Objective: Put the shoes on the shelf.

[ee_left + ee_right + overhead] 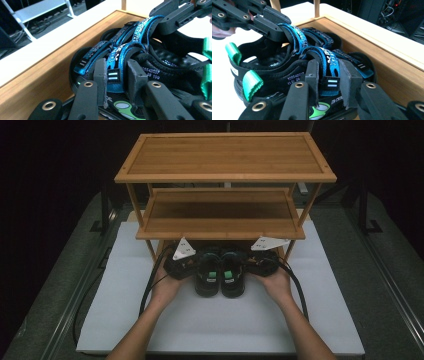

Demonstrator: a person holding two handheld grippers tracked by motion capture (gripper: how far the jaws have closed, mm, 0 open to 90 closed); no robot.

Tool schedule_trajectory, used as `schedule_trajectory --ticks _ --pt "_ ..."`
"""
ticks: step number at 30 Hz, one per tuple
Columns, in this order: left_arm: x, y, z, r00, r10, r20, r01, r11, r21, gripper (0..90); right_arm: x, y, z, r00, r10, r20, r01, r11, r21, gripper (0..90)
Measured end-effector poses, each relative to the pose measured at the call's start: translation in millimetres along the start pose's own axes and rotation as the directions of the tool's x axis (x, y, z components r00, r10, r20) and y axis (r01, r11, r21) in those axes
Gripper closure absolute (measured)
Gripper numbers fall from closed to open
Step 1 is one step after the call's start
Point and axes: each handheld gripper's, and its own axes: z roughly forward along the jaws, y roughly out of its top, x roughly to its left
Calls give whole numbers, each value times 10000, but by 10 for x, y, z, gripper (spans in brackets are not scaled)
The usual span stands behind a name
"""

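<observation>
Dark room all round, and a white mat [210,320] on the table under a 3-tier bamboo shoe rack [225,170]. My left tongs [116,80] are clamped on the blue strap of the left sandal [207,272], jaws pressed against either side of the webbing. My right tongs [329,80] grip the matching strap on the right sandal [233,274] the same way. Both sandals sit side by side, touching, toes tucked under the rack's lowest tier and green heel tabs [252,81] pointing back toward me. The wooden bottom rail [372,50] runs just beside the toes.

I judge this as the placing step: 2 sandals held at once at the bottom shelf's mouth, partly in. Next I'd need an even forward push with both hands, keeping the pair level and together so neither toe catches the rail, then let go of each strap.
</observation>
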Motion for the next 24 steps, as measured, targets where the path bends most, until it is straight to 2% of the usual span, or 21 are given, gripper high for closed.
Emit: schedule_trajectory --ticks 5,9,10,17,19,22,24 --pt "12 -10 73 9998 47 -196 -48 10000 -80 722 -41 -5 21 9996 85 252 -81 9998 -192 700" --pt "3 -56 151 9996 145 -230 -141 9997 178 721 -66 -43 62 9995 117 307 -112 9998 -157 699" --pt "9 -72 159 9998 -9 -196 10 10000 49 721 -73 -44 63 9995 138 287 -133 9998 -172 698" --pt "45 -94 161 9998 -84 -167 86 9999 128 704 -74 -56 67 9988 36 496 -34 10000 -51 682" --pt "44 -108 149 9998 -171 -88 172 9998 113 673 -61 -55 64 9984 -38 565 34 10000 57 655" --pt "36 -101 120 9998 -176 -31 176 9998 72 547 -37 -57 43 9978 -71 655 60 9998 170 562" --pt "20 -91 102 9999 -97 -51 98 9999 134 494 -31 -44 5 9981 -92 610 90 10000 32 561"
